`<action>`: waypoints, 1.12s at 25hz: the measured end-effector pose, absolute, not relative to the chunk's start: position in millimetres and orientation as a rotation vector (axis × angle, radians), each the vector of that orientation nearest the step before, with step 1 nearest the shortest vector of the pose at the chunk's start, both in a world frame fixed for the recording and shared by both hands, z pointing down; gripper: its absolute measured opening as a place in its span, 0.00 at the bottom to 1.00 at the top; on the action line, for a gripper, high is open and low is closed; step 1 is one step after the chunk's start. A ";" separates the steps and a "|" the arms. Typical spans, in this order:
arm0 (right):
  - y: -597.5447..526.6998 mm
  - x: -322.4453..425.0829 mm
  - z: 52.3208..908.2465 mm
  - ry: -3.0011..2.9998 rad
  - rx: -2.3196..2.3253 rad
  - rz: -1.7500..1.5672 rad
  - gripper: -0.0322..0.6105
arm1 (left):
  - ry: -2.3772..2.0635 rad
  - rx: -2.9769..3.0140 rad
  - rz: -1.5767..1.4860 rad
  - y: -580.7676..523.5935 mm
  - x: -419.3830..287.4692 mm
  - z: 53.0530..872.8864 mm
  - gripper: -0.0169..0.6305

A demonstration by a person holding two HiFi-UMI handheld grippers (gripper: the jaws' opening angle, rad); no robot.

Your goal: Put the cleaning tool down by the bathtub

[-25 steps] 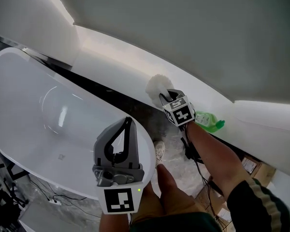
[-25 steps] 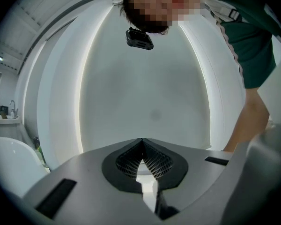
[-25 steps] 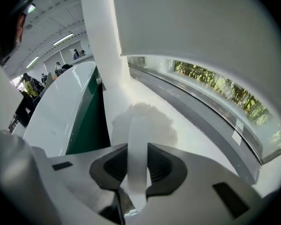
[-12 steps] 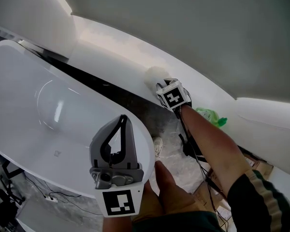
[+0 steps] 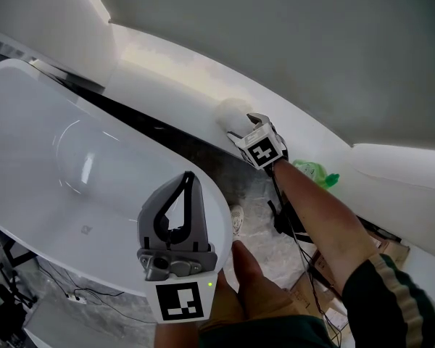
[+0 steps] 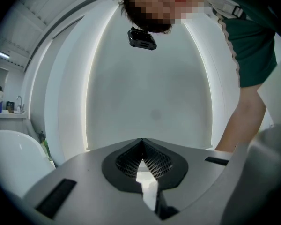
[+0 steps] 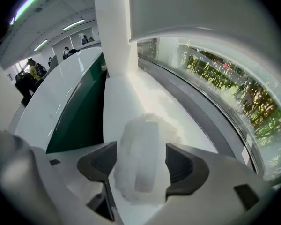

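The cleaning tool point(image 5: 231, 112) is a white fluffy pad lying on the white ledge point(image 5: 167, 67) behind the bathtub point(image 5: 43, 133). My right gripper point(image 5: 242, 132) reaches onto the ledge. In the right gripper view the tool point(image 7: 145, 125) lies between the two dark pads point(image 7: 101, 163) of this gripper point(image 7: 141, 152). Its jaws are opening and stand wide at the tool's sides. My left gripper point(image 5: 191, 180) is held upright over the tub's near rim, shut and empty. The left gripper view shows its tips point(image 6: 141, 140) meeting against the ceiling.
A green spray bottle point(image 5: 315, 174) lies on the ledge to the right of my right forearm. Between tub and ledge runs a dark gap with marbled floor, a shoe point(image 5: 238, 225) and black cables point(image 5: 284, 223). Cardboard boxes point(image 5: 391, 251) sit at the lower right.
The right gripper has shifted a little up and left along the ledge with the white tool. The left gripper has stayed upright and shut.
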State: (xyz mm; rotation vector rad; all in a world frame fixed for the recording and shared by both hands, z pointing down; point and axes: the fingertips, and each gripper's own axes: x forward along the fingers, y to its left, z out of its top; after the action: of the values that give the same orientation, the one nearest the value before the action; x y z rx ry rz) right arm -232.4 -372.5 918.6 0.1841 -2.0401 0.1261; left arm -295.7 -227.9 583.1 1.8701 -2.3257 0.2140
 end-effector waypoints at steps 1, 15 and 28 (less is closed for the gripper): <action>-373.0 -233.4 915.2 -2.048 0.179 0.112 0.54 | -2.325 1.874 0.218 -227.8 -295.1 582.3 0.04; -369.0 -244.4 780.0 -2.258 0.185 0.179 0.54 | -2.355 1.987 0.220 -232.5 -283.9 490.7 0.04; -334.4 -209.4 631.9 -2.421 0.088 0.042 0.54 | -2.398 2.038 0.279 -238.3 -248.7 407.7 0.04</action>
State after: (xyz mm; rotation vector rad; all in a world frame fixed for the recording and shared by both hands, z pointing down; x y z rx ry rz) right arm -209.4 -334.4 631.9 0.0884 -2.4208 0.0420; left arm -248.7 -238.3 407.7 2.0381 -2.3977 0.2789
